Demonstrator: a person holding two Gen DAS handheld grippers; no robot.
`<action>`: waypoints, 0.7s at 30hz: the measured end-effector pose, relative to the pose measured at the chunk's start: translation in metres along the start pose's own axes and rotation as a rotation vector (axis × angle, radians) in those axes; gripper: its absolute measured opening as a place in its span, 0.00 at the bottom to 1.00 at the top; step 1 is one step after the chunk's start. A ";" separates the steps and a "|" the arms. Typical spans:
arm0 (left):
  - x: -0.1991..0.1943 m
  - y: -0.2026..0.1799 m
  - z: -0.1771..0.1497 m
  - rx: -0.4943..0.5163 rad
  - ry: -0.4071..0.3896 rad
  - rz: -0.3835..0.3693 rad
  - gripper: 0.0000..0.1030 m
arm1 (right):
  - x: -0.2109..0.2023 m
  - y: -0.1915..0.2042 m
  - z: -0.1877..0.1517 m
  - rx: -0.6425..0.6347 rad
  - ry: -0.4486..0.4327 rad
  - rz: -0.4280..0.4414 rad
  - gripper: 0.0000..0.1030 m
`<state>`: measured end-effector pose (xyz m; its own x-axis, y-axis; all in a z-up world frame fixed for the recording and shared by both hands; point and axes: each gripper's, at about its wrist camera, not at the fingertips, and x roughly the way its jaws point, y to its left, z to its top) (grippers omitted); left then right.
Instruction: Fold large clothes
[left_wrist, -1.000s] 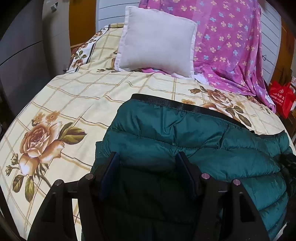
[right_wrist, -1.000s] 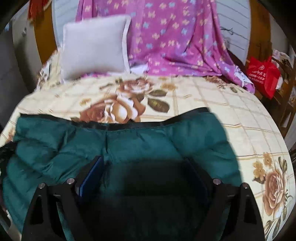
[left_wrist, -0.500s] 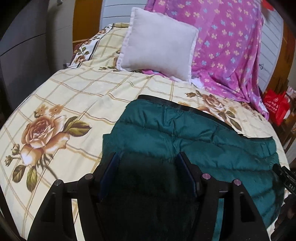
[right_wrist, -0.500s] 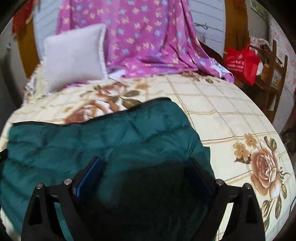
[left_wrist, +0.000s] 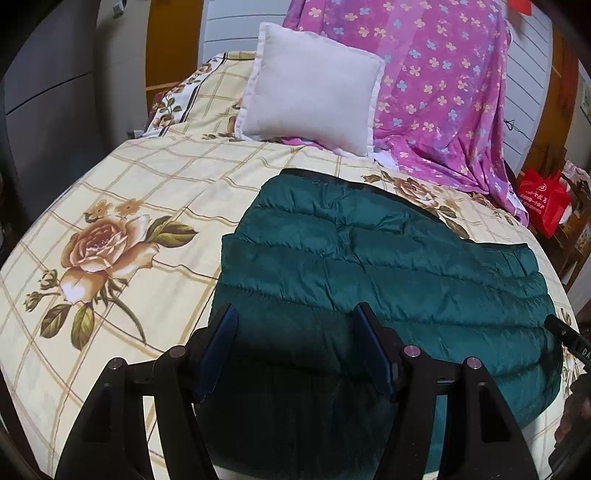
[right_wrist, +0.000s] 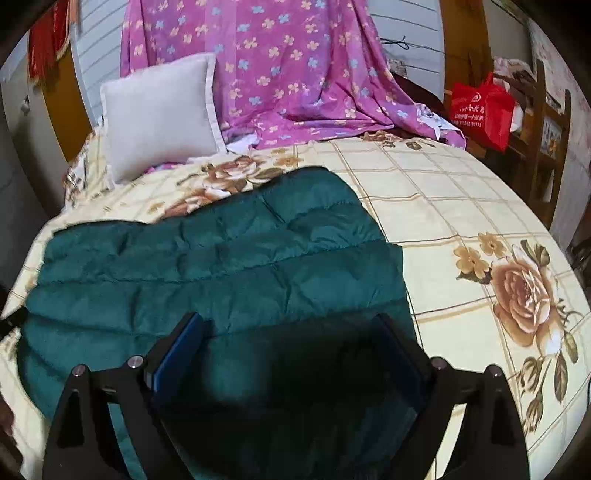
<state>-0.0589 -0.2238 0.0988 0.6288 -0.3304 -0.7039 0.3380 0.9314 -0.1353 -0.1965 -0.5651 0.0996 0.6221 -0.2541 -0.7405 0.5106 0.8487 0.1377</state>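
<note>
Each camera sat close behind its own tongs, looking down and forward over the green jacket (left_wrist: 369, 266) (right_wrist: 221, 266). Both views shared the jacket, the pillow (left_wrist: 310, 88) (right_wrist: 159, 110) beyond it, and the red bag (left_wrist: 543, 199) (right_wrist: 480, 107) far right.
</note>
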 end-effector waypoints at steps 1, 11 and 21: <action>-0.002 0.000 -0.001 0.001 -0.003 -0.001 0.46 | -0.004 -0.001 -0.001 0.001 -0.002 0.001 0.92; -0.020 0.008 -0.026 0.029 -0.027 0.071 0.46 | -0.020 0.007 -0.016 -0.050 0.016 -0.006 0.92; -0.025 0.013 -0.037 0.027 -0.041 0.107 0.46 | -0.019 0.010 -0.026 -0.043 0.036 0.002 0.92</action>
<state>-0.0961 -0.1977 0.0892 0.6899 -0.2360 -0.6844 0.2857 0.9574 -0.0421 -0.2193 -0.5399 0.0981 0.6011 -0.2360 -0.7635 0.4826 0.8687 0.1114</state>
